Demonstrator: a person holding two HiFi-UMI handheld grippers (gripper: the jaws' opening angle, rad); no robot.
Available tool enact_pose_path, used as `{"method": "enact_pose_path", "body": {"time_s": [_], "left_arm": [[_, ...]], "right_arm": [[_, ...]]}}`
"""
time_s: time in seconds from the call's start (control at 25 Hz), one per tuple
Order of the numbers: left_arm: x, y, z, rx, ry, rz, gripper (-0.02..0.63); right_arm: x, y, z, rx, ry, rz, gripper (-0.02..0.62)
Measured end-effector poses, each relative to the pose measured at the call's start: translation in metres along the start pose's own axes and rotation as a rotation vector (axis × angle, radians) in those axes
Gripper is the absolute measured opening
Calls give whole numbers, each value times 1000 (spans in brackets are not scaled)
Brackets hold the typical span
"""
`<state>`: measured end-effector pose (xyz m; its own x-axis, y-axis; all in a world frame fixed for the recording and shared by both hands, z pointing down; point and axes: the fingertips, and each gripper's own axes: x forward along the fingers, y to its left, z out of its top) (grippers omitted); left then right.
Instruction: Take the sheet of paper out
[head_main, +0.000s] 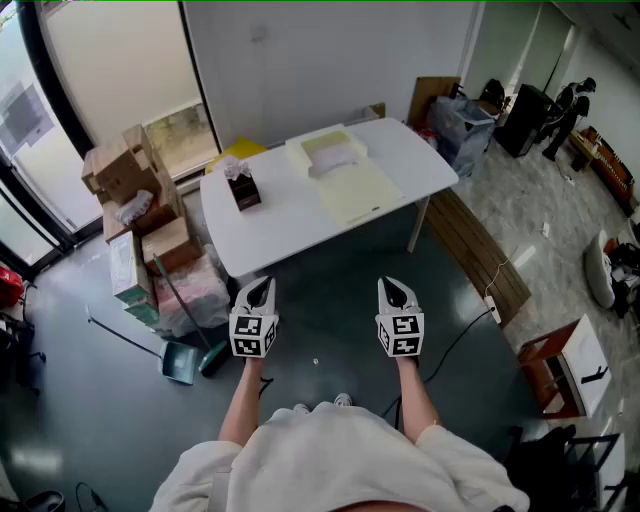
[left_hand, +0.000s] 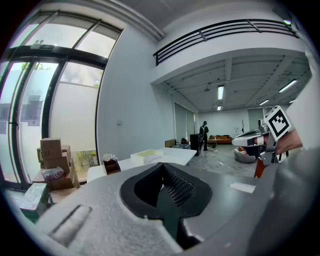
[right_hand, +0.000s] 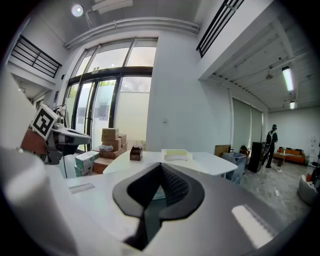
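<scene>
On the white table (head_main: 290, 228) lies a pale yellow sheet of paper (head_main: 358, 190), and behind it a white tray with a yellowish stack (head_main: 328, 152). A brown tissue box (head_main: 243, 187) stands at the table's left. I stand well short of the table. My left gripper (head_main: 260, 287) and right gripper (head_main: 396, 287) are held side by side over the dark floor, both shut and empty. The left gripper view shows the shut jaws (left_hand: 167, 192) with the table (left_hand: 172, 158) far ahead. From the right gripper (right_hand: 157, 187) the tray (right_hand: 175, 154) and tissue box (right_hand: 135, 152) appear distant.
Cardboard boxes (head_main: 130, 180) and packages are piled left of the table, with a broom and a dustpan (head_main: 180, 362) on the floor. A wooden bench (head_main: 480, 255) lies right of the table, a small stool (head_main: 565, 365) nearer. A person (head_main: 565, 105) stands far right.
</scene>
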<state>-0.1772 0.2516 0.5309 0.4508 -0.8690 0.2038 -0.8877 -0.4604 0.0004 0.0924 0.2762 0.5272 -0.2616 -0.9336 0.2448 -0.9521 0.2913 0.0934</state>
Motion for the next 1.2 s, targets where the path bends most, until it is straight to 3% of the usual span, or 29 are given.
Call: {"method": "enact_pose_path", "body": {"time_s": [0.64,1.2], "left_arm": [[3,-10,6,29,-12,17,5],[26,-44,1,22,29,45,5]], "right_arm": [[-4,-13,-4,37,-29,11,0],[-2,-46,-18,29,-22,59,0]]}}
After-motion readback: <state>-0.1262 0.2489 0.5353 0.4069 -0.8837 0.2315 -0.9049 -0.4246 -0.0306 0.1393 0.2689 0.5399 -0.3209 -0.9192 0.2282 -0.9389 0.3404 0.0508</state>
